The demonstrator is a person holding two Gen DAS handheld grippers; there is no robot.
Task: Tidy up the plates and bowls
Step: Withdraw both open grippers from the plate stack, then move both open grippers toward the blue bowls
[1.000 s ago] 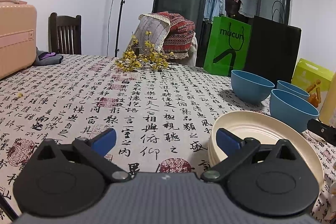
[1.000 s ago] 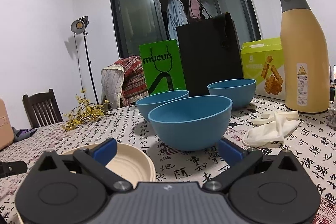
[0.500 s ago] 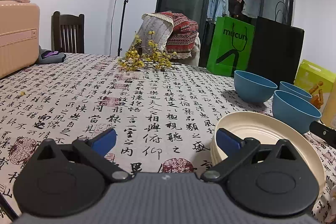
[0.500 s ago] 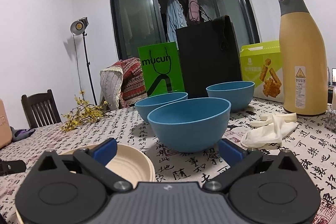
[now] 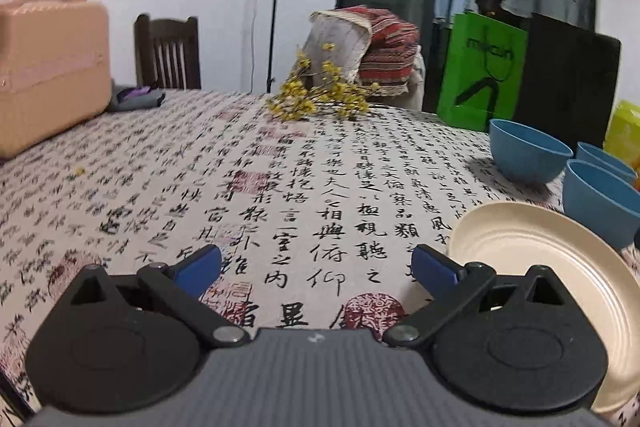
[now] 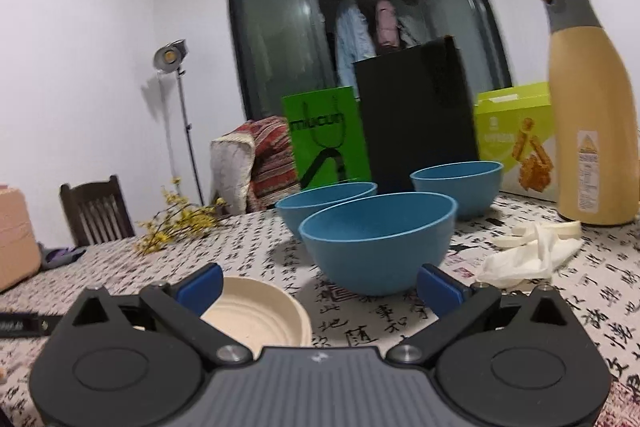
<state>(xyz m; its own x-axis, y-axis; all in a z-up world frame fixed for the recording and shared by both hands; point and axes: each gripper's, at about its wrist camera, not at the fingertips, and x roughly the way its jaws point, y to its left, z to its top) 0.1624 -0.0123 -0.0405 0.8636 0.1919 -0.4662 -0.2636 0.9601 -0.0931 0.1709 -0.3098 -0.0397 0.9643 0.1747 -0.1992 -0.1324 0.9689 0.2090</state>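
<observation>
Both views have shifted since the earlier frames: the left tool (image 5: 316,267) has swung leftward, so the cream plates (image 5: 536,255) now lie past its right finger, and the right tool (image 6: 320,285) has risen slightly before the nearest blue bowl (image 6: 378,241). Each tool has its blue-padded fingers spread wide, holding nothing. The desk (image 5: 280,179) is covered by a cloth printed with black calligraphy and red seals. Three blue bowls stand close together near the far right edge: the nearest, a second bowl (image 6: 326,201) just behind it, and a third bowl (image 6: 458,183) to the right. Yellow flower sprigs (image 5: 320,99), a green bag (image 6: 326,139), a black bag (image 6: 414,115), a yellow-green box (image 6: 516,135), a tan flask (image 6: 590,115) and white gloves (image 6: 532,253) occupy the far side. A studio lamp (image 6: 172,55), a dark chair (image 5: 168,53) and a pink case (image 5: 52,63) stand beyond.
</observation>
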